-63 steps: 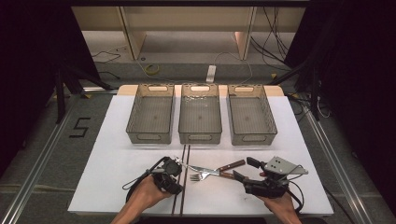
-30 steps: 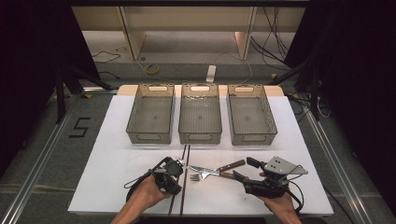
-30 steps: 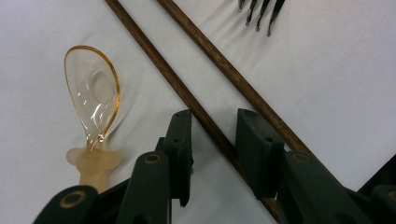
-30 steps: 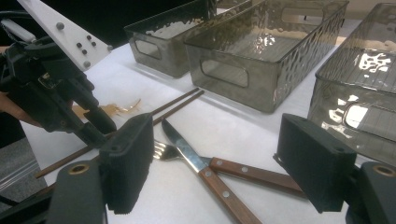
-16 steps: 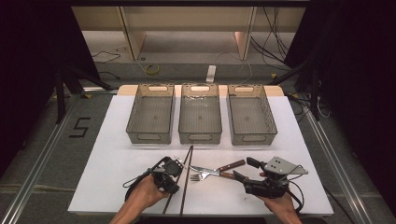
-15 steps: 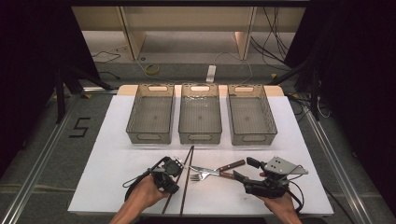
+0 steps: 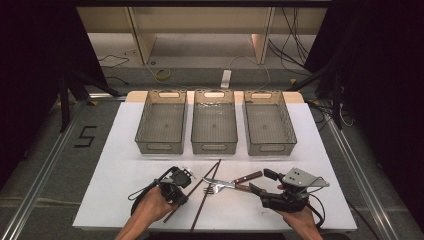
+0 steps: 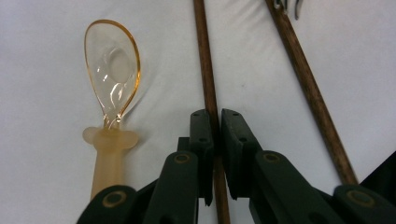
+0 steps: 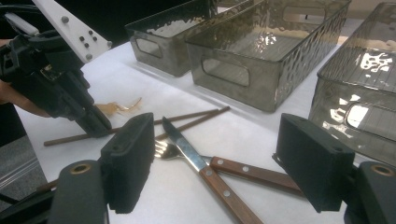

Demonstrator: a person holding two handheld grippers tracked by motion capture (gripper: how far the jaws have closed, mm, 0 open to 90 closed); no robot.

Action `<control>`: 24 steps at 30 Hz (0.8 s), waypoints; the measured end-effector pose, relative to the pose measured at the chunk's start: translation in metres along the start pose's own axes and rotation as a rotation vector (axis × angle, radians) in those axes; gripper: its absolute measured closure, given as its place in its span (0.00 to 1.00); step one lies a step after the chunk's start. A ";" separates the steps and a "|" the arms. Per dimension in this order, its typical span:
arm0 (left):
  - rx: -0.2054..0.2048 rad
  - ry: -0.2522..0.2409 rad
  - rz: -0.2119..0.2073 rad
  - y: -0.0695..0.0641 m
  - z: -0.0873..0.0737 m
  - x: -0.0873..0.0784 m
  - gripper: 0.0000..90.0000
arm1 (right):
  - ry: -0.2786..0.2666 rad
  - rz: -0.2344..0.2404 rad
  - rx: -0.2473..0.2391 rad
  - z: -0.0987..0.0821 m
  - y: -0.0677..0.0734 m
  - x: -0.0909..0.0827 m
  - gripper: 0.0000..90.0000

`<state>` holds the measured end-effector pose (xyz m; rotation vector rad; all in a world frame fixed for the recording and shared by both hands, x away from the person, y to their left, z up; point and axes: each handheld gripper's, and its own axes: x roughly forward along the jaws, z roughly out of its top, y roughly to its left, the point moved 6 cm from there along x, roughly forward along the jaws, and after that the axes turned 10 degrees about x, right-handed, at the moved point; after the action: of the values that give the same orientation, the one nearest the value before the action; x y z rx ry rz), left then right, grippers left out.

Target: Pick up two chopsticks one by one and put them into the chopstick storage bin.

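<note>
At the near left of the counter, the left gripper, its jaws having just been closing, is clamped on one brown chopstick beside a clear amber spoon, while the right gripper hovers wide apart over the knife and fork.

Grey floor – dark surrounds, wooden shelving behind, cables strewn.

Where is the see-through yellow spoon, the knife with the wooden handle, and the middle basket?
Clear amber plastic spoon (image 8: 113, 65), left gripper view, on its bowl.
Steel knife with brown wooden handle (image 9: 224, 190), right gripper view, on the riveted handle.
Middle grey see-through plastic basket (image 7: 214, 148), high view, on its near wall.
</note>
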<state>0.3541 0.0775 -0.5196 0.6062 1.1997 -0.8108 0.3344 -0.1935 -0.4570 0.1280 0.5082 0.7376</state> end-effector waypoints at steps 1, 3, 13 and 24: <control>-0.006 -0.004 -0.001 0.000 0.000 0.000 0.93 | -0.001 0.000 -0.001 0.000 0.000 0.000 0.32; -0.012 -0.005 -0.005 0.000 0.000 0.000 0.93 | 0.000 0.000 0.001 0.000 0.000 0.000 0.32; -0.024 -0.009 0.009 0.007 -0.003 -0.001 0.94 | -0.001 0.003 0.000 0.000 0.000 0.000 0.32; -0.018 -0.055 0.028 0.012 -0.003 -0.013 0.94 | 0.001 0.005 0.001 0.000 0.000 0.000 0.32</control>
<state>0.3598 0.0896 -0.5077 0.5815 1.1453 -0.7872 0.3343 -0.1931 -0.4570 0.1300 0.5095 0.7421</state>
